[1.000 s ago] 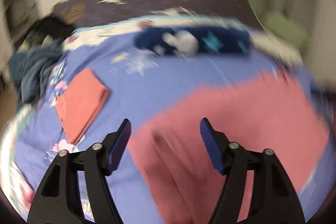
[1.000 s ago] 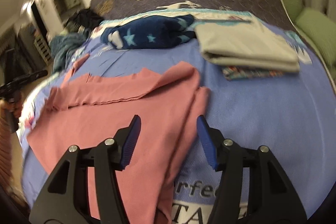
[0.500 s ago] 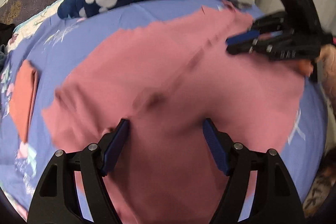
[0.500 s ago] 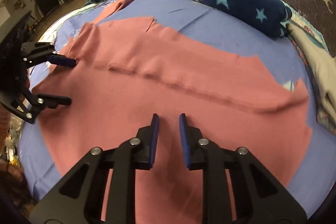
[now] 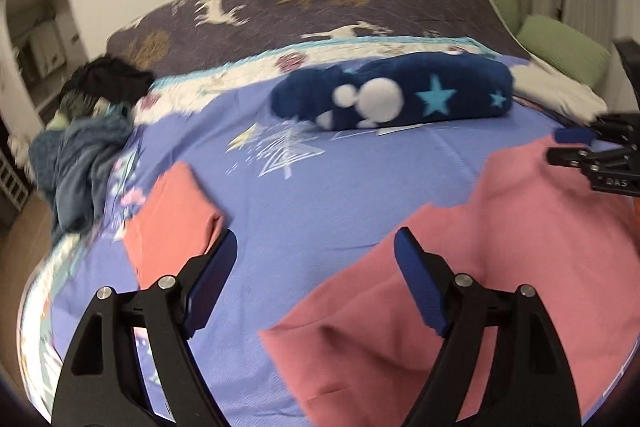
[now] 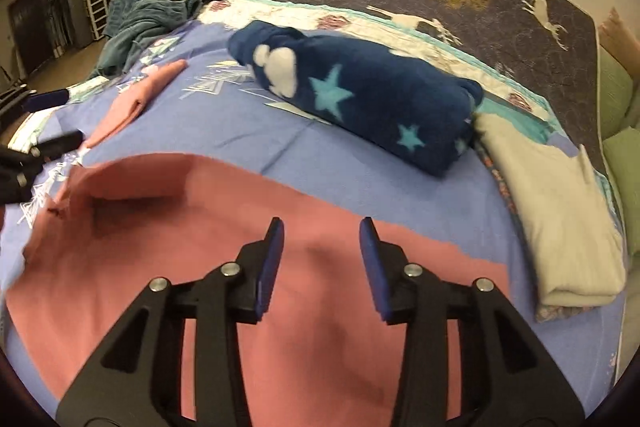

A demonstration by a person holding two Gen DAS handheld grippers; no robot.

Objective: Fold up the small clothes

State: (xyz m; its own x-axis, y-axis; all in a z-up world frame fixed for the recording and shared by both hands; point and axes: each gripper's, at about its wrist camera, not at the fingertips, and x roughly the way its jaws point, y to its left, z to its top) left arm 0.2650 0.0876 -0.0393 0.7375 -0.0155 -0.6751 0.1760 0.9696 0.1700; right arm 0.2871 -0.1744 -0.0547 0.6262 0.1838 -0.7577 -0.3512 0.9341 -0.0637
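A pink garment (image 5: 500, 267) lies spread on the blue bedsheet (image 5: 340, 179); it also shows in the right wrist view (image 6: 200, 247). My left gripper (image 5: 316, 279) is open and empty, over the garment's left edge. My right gripper (image 6: 322, 259) is open and empty above the garment's far edge. It also appears at the right of the left wrist view (image 5: 580, 147). The left gripper shows at the left edge of the right wrist view (image 6: 36, 123).
A folded orange-pink cloth (image 5: 172, 223) lies left on the sheet. A rolled navy star blanket (image 5: 400, 99) lies across the back. Folded grey cloth (image 6: 560, 211) sits right. A teal and dark clothes pile (image 5: 84, 147) is at far left. Green pillows (image 5: 560, 51) lie beyond.
Both grippers have lifted and tilted up from the pink garment. The right gripper, nearly closed half a second ago, has opened. The left gripper has stayed open.
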